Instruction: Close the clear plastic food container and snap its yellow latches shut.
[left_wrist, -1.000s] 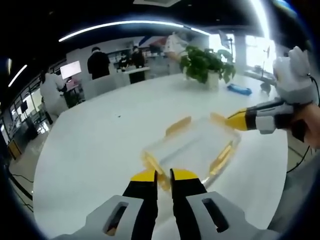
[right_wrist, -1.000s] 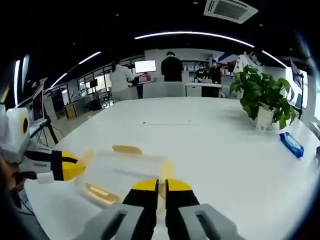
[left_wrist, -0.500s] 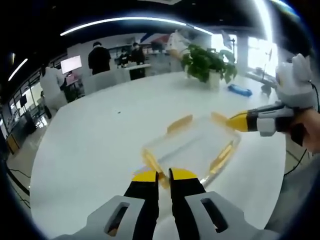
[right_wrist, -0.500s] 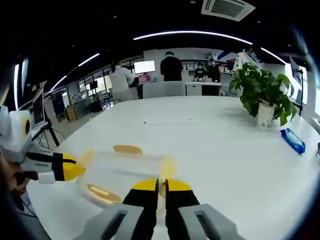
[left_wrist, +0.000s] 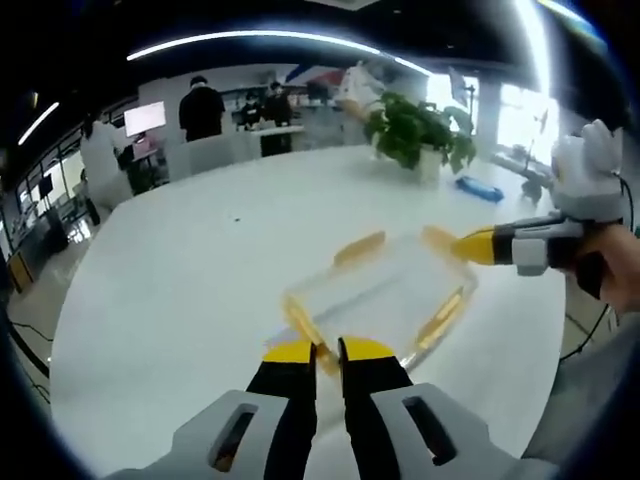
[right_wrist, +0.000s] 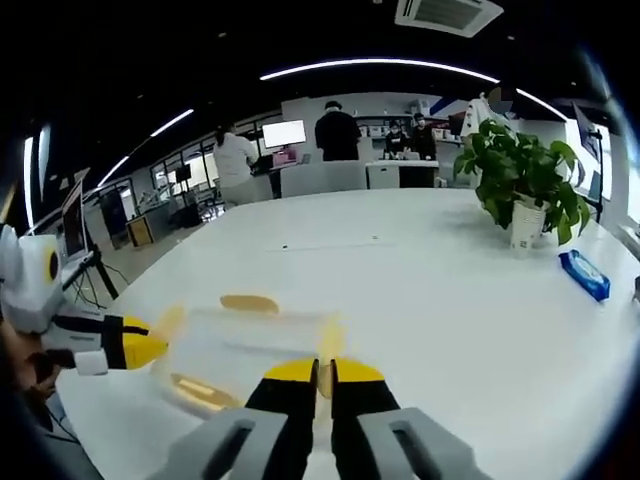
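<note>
Left claw (left_wrist: 327, 350) pinching yellow latch (left_wrist: 303, 328) of clear rectangular container (left_wrist: 385, 290); right claw (right_wrist: 319, 370) pinching opposite latch (right_wrist: 331, 338).

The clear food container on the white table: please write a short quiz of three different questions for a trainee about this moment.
1. True or false: both hand-held grippers are at short ends of the clear container.
2. Multiple choice: What lies near the potted plant on the white table? A) a red cup B) a blue packet C) a knife
3. Fill in: the container's latches are ___ in colour.

Key: 1 true, the left hand-held gripper at one end and the right hand-held gripper at the opposite end. 2 B, the blue packet. 3 yellow.
</note>
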